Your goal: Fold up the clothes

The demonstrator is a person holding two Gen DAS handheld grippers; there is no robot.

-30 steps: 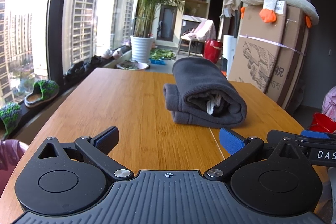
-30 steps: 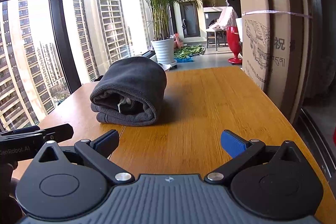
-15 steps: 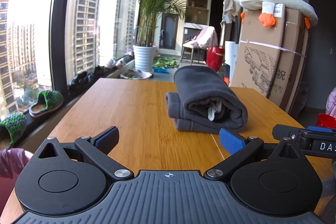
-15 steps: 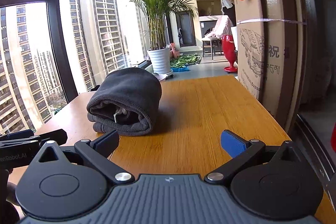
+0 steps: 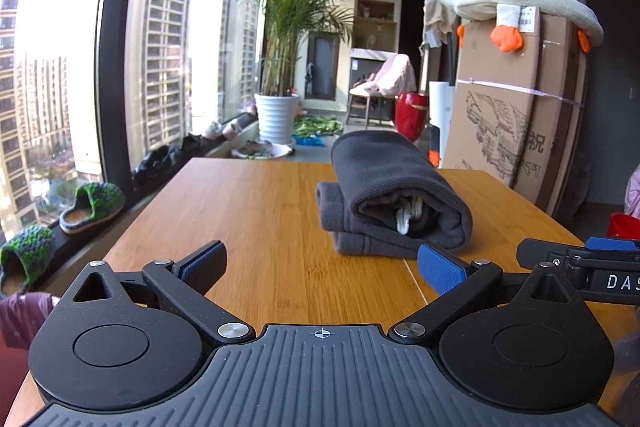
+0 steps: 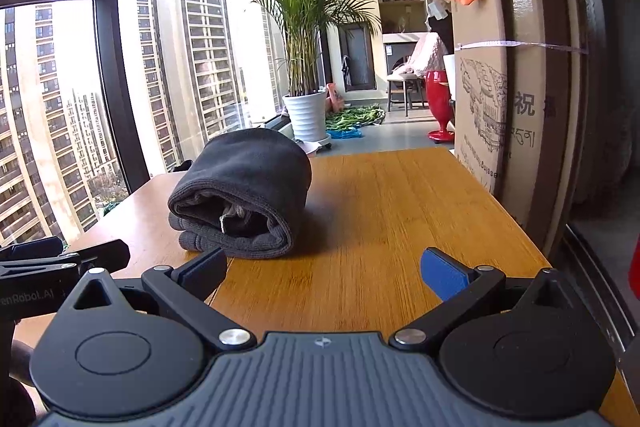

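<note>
A folded dark grey garment (image 5: pixel 394 193) lies on the wooden worktop (image 5: pixel 256 211), toward its far half and closer to the right edge than to the left one. It is doubled over into a thick bundle: a rounded fold arches over the top, flatter layers stick out underneath, and a bit of white fabric shows in the open end facing the cameras. From the right wrist view the same bundle (image 6: pixel 244 187) sits left of centre, with bare wood stretching from it to the right edge.

The left gripper (image 5: pixel 320 267) hovers over the near part of the worktop, its blue-padded fingers (image 5: pixel 440 269) spread wide and holding nothing; the garment is just beyond them and apart from them. The right gripper (image 6: pixel 322 269) is likewise held low over the near edge with its fingers (image 6: pixel 442 273) spread wide and empty; the left pad appears close to the near end of the bundle, though I cannot tell whether it touches. Each camera catches part of the other gripper at the side of its picture.

Past the far edge of the worktop stands a potted palm (image 5: pixel 296 39) in a white ribbed pot by the tall windows. A big cardboard box (image 5: pixel 516 107) stands beside the right edge, with a plush toy (image 5: pixel 532 7) draped over its top. Knitted green slippers (image 5: pixel 92 205) rest on the window ledge off the left edge.
</note>
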